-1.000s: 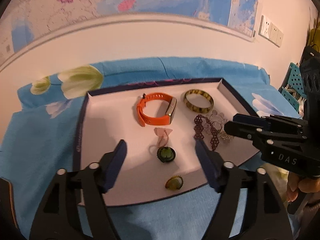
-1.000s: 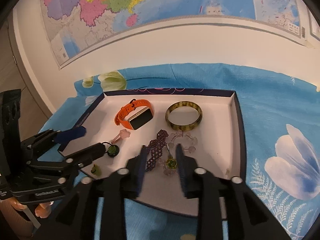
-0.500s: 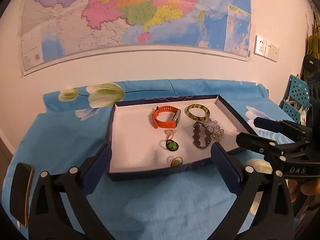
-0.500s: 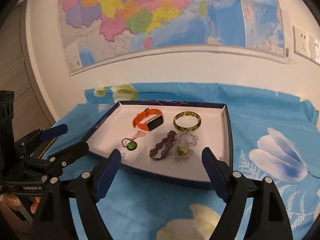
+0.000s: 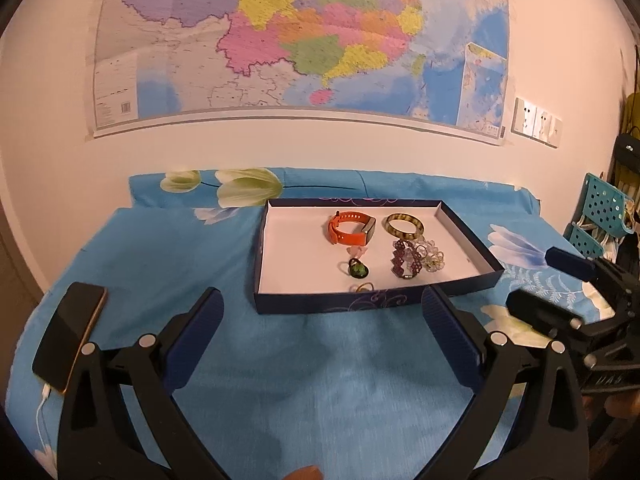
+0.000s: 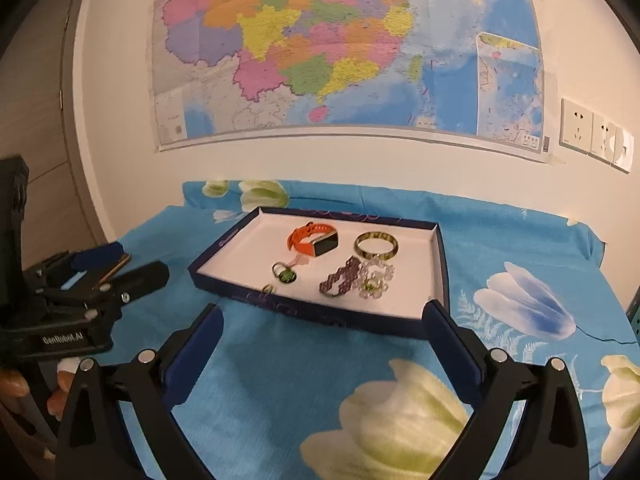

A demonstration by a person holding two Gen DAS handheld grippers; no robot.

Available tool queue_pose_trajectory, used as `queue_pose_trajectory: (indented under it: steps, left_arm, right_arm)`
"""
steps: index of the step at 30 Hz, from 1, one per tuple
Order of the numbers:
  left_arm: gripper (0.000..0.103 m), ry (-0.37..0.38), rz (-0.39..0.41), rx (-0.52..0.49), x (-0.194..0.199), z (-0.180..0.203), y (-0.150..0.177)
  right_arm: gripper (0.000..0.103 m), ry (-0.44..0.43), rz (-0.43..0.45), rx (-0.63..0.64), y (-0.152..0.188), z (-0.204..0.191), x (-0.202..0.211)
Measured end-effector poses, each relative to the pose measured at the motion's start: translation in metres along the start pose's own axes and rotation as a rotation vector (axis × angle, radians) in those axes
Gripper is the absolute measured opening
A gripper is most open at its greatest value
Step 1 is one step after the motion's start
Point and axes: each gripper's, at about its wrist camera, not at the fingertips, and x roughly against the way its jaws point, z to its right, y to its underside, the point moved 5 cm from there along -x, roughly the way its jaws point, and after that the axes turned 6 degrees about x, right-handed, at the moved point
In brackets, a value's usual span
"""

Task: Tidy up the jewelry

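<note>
Both grippers hover above the blue floral cloth (image 5: pixel 320 360), short of the tray (image 5: pixel 264 240), and neither touches any item. The left gripper (image 5: pixel 320 336) has its jaws spread wide and holds nothing. The right gripper (image 6: pixel 320 344) is likewise spread wide and holds nothing.

The dark-rimmed, white-lined tray rests on the cloth and contains all the jewelry:
- orange watch (image 5: pixel 352 227), toward the back;
- green bangle (image 5: pixel 405 225), just beside the watch;
- purple beaded bracelet (image 5: pixel 405 259), touching the clear beaded bracelet (image 5: pixel 432 254);
- green pendant (image 5: pixel 358 269), near the centre;
- small ring (image 5: pixel 362 288), against the front wall.

A phone (image 5: pixel 70 336) lies on the cloth, well apart from the tray. A map (image 5: pixel 304 40) hangs on the wall.
</note>
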Motion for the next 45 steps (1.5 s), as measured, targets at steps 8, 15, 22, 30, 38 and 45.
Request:
queue_pose_trajectory:
  steps: [8,15,22,30,38,45]
  left_arm:
    - [0.097,-0.027,0.022,0.002,0.022,-0.003,0.008]
    - [0.098,-0.032,0.027,0.002,0.031,-0.004,0.010]
    - [0.097,-0.031,0.037,0.001,0.039,-0.004,0.012]
    - [0.097,-0.040,0.064,-0.012,0.049,-0.003,0.011]
    - [0.097,-0.045,0.079,-0.022,0.055,-0.001,0.012]
    - [0.097,-0.050,0.093,-0.018,0.060,-0.003,0.012]
  right_arm:
    - [0.096,0.008,0.016,0.003,0.011,-0.011,0.019]
    - [0.096,-0.003,0.021,-0.011,0.017,-0.015,0.029]
    - [0.096,-0.002,0.022,-0.021,0.020,-0.016,0.035]
    - [0.096,0.011,0.038,-0.024,0.020,-0.017,0.042]
    - [0.096,0.024,0.053,-0.027,0.020,-0.016,0.050]
    - [0.096,0.025,0.047,-0.022,0.021,-0.017,0.051]
